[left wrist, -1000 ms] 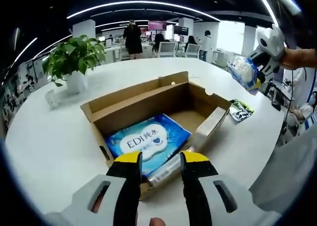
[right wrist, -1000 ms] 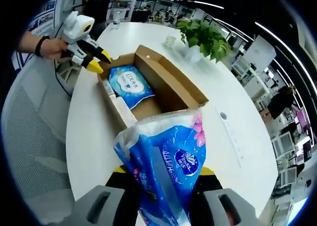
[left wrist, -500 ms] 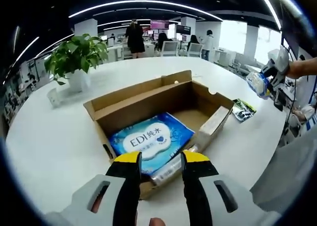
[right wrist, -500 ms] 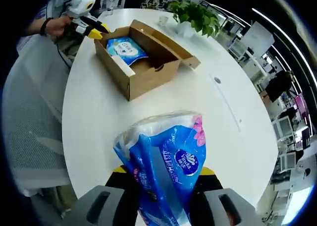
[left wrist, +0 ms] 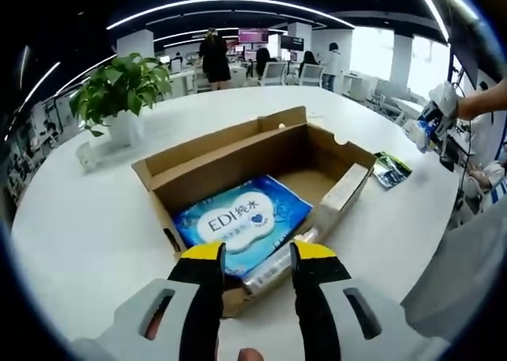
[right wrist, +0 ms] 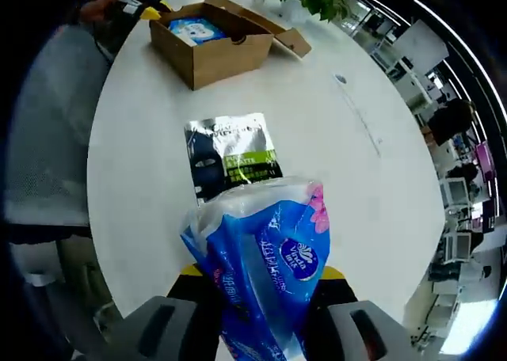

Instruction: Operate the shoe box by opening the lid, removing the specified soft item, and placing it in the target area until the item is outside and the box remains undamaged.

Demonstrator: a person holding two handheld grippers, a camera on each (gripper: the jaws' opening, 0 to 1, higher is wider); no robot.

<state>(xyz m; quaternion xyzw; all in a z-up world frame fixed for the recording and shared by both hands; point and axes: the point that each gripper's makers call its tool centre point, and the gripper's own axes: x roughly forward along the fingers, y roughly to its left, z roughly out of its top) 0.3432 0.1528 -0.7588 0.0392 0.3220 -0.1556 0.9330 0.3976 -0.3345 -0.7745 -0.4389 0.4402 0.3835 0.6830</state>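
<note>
The carry-out step was in hand. The right gripper (right wrist: pixel 257 298) had its fingers pinching a blue tissue pack (right wrist: pixel 265 258), held above the white tabletop (right wrist: pixel 341 171) over a dark-and-green sachet (right wrist: pixel 230 159) near the table's edge, well apart from the open shoe box (right wrist: pixel 214 40). The left gripper (left wrist: pixel 253 258) hovered at the box's near wall with fingers spread around nothing; a blue EDI wipes pack (left wrist: pixel 238 222) lay inside. Farther off stood a potted plant (left wrist: pixel 119 92). Next, I judged, the tissue pack needed lowering beside the sachet and releasing.
</note>
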